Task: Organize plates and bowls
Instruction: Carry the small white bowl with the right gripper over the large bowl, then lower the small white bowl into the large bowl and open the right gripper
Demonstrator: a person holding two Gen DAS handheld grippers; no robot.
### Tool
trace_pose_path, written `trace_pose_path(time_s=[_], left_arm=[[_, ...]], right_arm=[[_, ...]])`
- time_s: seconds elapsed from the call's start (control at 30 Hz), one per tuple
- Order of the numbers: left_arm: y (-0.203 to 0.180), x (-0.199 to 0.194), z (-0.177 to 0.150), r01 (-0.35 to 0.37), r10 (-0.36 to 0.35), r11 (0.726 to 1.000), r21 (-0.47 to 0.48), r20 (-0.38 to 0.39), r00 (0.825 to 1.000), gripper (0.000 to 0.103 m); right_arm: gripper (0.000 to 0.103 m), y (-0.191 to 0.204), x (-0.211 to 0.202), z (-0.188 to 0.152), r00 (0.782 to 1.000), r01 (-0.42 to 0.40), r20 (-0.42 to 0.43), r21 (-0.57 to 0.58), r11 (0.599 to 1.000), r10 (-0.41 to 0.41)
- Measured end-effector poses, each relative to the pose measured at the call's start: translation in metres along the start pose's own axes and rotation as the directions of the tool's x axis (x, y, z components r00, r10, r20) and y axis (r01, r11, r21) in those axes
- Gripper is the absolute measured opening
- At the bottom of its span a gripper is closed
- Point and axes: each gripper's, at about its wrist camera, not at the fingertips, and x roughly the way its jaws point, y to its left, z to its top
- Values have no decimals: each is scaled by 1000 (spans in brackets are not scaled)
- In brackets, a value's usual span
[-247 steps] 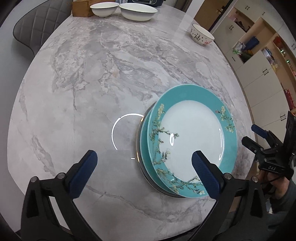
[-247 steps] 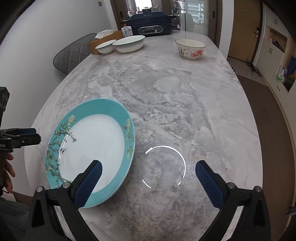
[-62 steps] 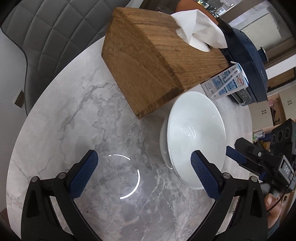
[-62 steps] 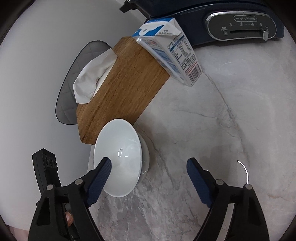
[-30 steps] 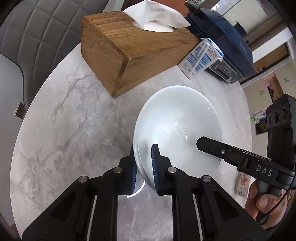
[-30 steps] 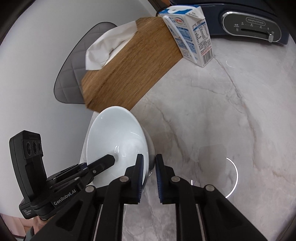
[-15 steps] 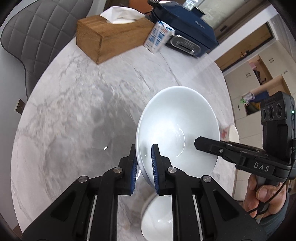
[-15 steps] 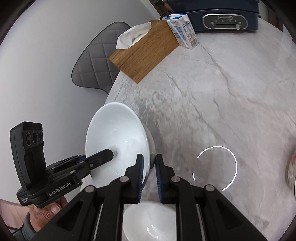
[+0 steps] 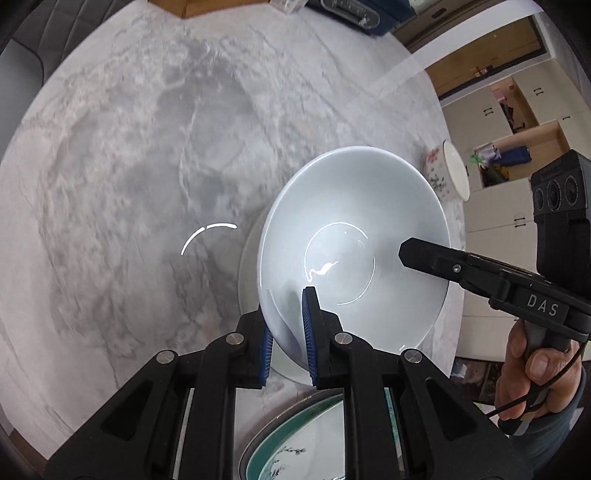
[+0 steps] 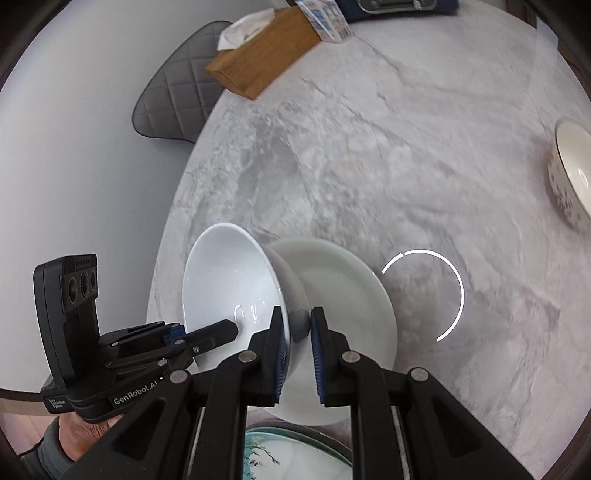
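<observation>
White bowl (image 9: 354, 254) is held tilted above the marble bench (image 9: 129, 166), gripped on opposite sides of its rim by both grippers. Left gripper (image 9: 287, 332): jaws clenched on the near rim, one blue pad inside the bowl, the other against the outer wall. Right gripper (image 10: 297, 354): jaws likewise clenched on the rim, one pad inside, one outside; in the left wrist view it enters from the right and its tip reaches into the bowl.

Directly under the held bowl lies a larger white bowl (image 10: 343, 295) resting on the bench; whether the two touch cannot be told. Just nearer the cameras, the edge of a teal-rimmed plate (image 10: 291, 454) with a branch pattern shows at the bottom of both views.

Floral bowl (image 10: 570, 177) sits well apart, near the right edge of the bench. At the far end: wooden tissue box (image 10: 258, 59), a carton (image 10: 325, 18) beside it, and a dark blue appliance (image 9: 354, 11). Grey quilted chair (image 10: 173, 96) stands beside the bench.
</observation>
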Motion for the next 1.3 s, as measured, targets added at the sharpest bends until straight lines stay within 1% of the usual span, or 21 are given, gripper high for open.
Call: trace_pose_path(time_s=[0.1,0.23,0.37,0.5,0.6,0.67,0.73,0.8,0.97,1.1,1.17,1.3], left_arm=[[0,12,-10,-8,8,1000,-3,-24,1000,13],[-6,20,-13,-27,27,1000,11,-24,999,13],[-8,31,-7,-46,46,999,21,-44,998,13],[-7,38,1,-69,70,997,36,-35,997,13],[-11,39,3,-102,104,993,56,-29,994,14],[-14,40,3,-122,124,990,68,-21,992,14],[-13,39,2,-127,128,990,62,-15,992,14],[-14,40,6,-133,134,989,60,-9,991,14],[-14,37,6,-157,157,985,73,5,988,15],[-19,40,7,-195,195,975,103,5,981,16],[-21,42,7,-196,197,974,112,2,980,19],[-26,45,7,-206,207,970,131,8,978,25]], right_arm=[[15,-8,8,-12,1000,22,-13,21,1000,-22],[15,-21,15,-19,999,30,-25,55,998,-29],[15,-32,22,-22,998,48,-38,77,996,-45],[14,-35,24,-20,998,51,-40,73,996,-48],[13,-27,26,-18,995,95,-40,26,995,-94],[13,-18,30,-19,988,149,-35,-31,988,-150],[14,-10,33,-22,979,199,-23,-83,976,-202],[14,-6,36,-23,973,228,-18,-110,968,-231],[14,-4,42,-26,968,246,-19,-123,961,-250],[14,-1,44,-25,962,267,-21,-134,954,-272],[17,1,45,-25,961,270,-29,-134,954,-276],[18,3,45,-27,957,282,-34,-146,948,-290]])
